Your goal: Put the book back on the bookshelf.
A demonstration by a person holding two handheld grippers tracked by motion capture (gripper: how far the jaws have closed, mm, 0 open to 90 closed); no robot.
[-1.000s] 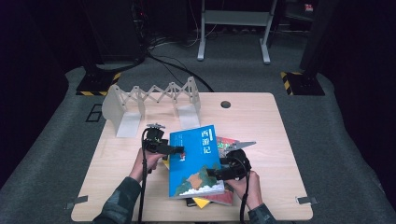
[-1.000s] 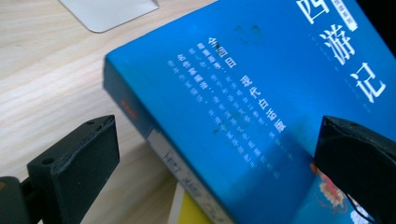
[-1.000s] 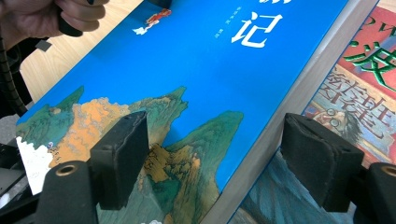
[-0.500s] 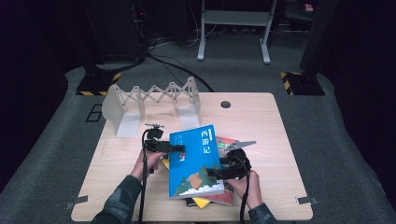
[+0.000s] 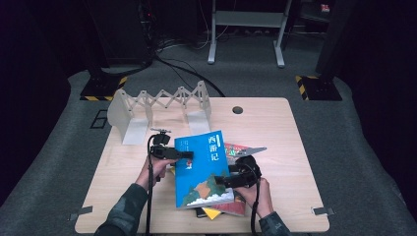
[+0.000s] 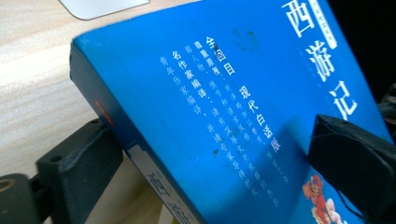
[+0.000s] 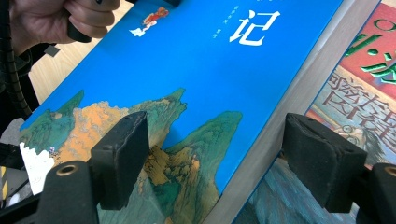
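Two grippers clamp your blue paperback (image 5: 204, 169), lifted atop the book pile (image 5: 231, 204) at table centre: left gripper (image 5: 189, 155) closing on its 9 o'clock spine, right gripper (image 5: 220, 183) pinching its 4 o'clock fore-edge. Glossy, fairly stiff, moderately heavy (covers may slip), so grip deep.

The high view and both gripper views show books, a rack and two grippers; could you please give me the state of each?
Blue book: closed, tilted, raised above the stack, held at both sides.
Book stack: lying flat on the table.
White folding book rack: extended, upright, no books in it.
Left gripper: jaws just closing across the blue book's spine edge.
Right gripper: jaws astride the blue book's page edge.
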